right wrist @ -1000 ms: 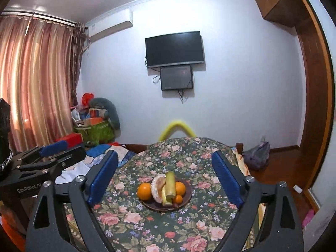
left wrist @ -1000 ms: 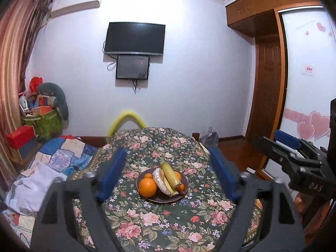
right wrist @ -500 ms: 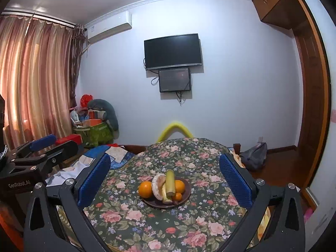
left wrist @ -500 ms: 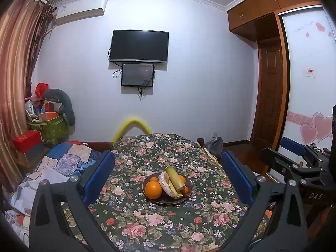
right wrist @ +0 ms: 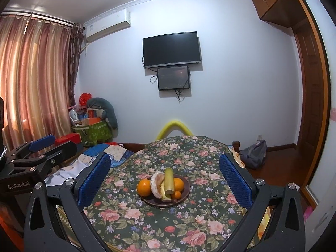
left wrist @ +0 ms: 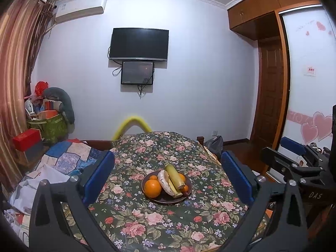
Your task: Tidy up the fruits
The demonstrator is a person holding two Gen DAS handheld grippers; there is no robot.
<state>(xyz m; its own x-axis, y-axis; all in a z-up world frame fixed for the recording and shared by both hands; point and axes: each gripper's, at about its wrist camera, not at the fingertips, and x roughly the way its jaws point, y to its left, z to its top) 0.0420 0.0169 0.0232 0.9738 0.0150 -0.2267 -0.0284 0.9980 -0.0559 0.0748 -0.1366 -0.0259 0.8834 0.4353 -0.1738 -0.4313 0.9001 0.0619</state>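
Note:
A dark brown plate (left wrist: 187,189) of fruit sits on a floral tablecloth (left wrist: 147,226). On it lie a large orange (left wrist: 152,188), a peeled pale fruit (left wrist: 163,179), a green-yellow stalk (left wrist: 176,176), a banana and small oranges. The plate also shows in the right wrist view (right wrist: 184,191) with the orange (right wrist: 144,187) at its left. My left gripper (left wrist: 167,176) is open and empty, well back from the plate. My right gripper (right wrist: 164,175) is open and empty too, also back from it. Each gripper shows at the edge of the other's view.
The table's far edge has a yellow foam arch (left wrist: 131,125). A bed with patchwork bedding (left wrist: 63,159) lies left. Boxes and a green bag (left wrist: 52,126) stand in the corner. A backpack (right wrist: 253,154) sits on the floor at right, by the wooden wardrobe (left wrist: 271,96).
Both grippers have drawn back and risen a little from the table. The fingers of both have opened wider. The fruit has not moved.

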